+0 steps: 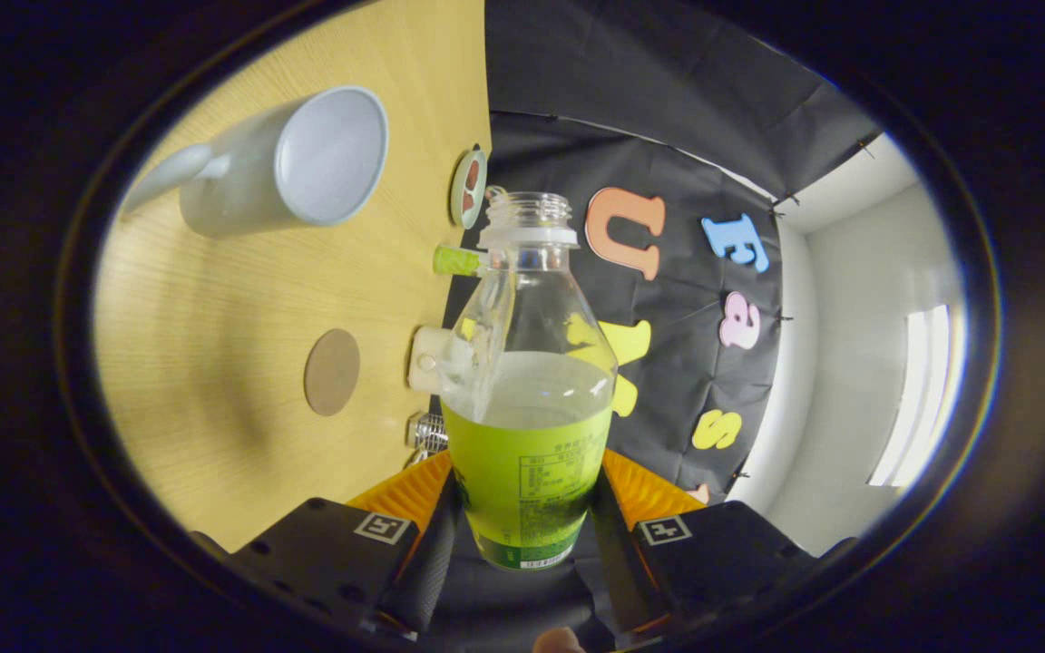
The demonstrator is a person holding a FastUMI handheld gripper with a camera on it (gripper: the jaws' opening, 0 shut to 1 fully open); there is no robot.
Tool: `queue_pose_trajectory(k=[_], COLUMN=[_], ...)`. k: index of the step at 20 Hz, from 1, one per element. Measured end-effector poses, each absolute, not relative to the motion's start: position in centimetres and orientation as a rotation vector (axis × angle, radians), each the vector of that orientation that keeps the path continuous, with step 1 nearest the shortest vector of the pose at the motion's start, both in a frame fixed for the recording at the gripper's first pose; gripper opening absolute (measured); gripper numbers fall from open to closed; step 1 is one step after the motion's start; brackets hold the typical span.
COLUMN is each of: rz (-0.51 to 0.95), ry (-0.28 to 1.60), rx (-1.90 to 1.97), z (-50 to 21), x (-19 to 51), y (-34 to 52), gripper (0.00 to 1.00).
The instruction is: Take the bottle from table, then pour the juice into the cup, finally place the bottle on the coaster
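The gripper (pixel 522 508) is clamped on a clear plastic bottle with a green label (pixel 530 399) — both fingers press its lower sides, and its open, capless neck points away toward twelve o'clock. Liquid fills roughly its lower half. On the tilted light wooden table (pixel 232 381), a pale grey mug with a handle (pixel 287 163) sits at about ten o'clock from the bottle — well apart. A round brown coaster (pixel 333 372) lies at nine o'clock.

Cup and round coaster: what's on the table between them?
Nothing; in the gripper view, bare wooden table lies between the cup and coaster. The gripper is shut on the bottle.
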State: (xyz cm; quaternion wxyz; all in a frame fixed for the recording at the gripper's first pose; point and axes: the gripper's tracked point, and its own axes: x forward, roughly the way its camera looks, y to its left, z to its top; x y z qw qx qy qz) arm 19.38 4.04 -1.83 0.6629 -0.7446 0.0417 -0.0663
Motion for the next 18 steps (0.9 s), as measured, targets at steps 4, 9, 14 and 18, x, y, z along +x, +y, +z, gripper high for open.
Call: queue_pose_trajectory(k=[4, 9, 14, 18], rz=[-0.149, -0.154, -0.163, -0.169], ry=[0.099, 0.096, 0.087, 0.080], rx=[-1.717, -1.734, -1.744, -1.748], z=[-1.2, -0.4, 0.6, 1.2], x=[19.2, 19.4, 19.6, 19.5], y=[4.0, 4.1, 4.2, 4.4], gripper=[0.77, 0.77, 0.77, 0.77])
